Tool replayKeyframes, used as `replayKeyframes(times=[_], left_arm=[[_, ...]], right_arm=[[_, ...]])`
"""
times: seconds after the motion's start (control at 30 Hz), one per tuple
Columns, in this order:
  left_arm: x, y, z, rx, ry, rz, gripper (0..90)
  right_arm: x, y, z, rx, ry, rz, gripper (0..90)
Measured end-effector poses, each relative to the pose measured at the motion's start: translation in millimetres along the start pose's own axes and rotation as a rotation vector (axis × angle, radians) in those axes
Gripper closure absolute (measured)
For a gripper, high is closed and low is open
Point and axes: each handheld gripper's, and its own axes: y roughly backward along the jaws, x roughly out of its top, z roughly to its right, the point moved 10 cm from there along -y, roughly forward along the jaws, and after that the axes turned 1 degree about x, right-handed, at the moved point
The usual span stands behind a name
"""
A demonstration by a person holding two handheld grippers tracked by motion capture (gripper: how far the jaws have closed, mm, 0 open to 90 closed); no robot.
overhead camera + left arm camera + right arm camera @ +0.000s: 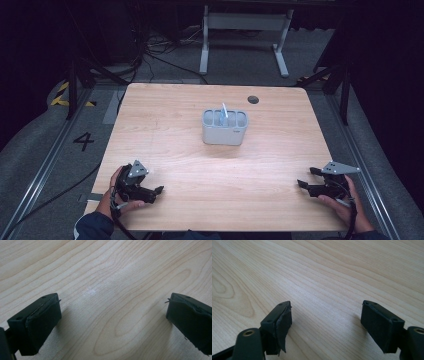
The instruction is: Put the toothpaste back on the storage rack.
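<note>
Caddy (225, 128) grey, four-slot, stands at tabletop (165, 125) centre, far of both hands, roughly midway between them. Pale blue stick-like item (224, 114) upright in one middle slot, long axis vertical. Left tool (156, 192) near-left, jaws spread, empty, over bare wood. Right tool (305, 178) near-right, jaws spread, empty, pointing left. Neither clearly nearer; reach runs far and inward.
</note>
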Motion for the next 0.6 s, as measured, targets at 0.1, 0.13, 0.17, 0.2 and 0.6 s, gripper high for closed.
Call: replayKeyframes(times=[0.1,0.13,0.17,0.2,0.6], left_arm=[[0.6,-0.7,0.2,0.001,0.002,0.005,0.2],[0.7,-0.4,-1.1,0.009,-0.005,0.003,0.2],[1.0,-0.5,-1.2,0.009,-0.007,0.004,0.2],[1.1,-0.6,-1.1,0.009,-0.005,0.005,0.2],[3.3,-3.0,-0.1,0.008,0.01,0.008,0.2]], right_arm=[[0.0,-0.1,0.0,-0.002,-0.003,0.0,25.2],[0.1,-0.1,0.0,-0.003,-0.004,0.0,25.2],[0.1,-0.2,0.0,-0.006,-0.006,0.001,25.1],[0.1,-0.3,-0.1,-0.008,-0.007,0.001,25.1],[0.2,-0.4,0.2,-0.012,-0.01,0.001,24.6]])
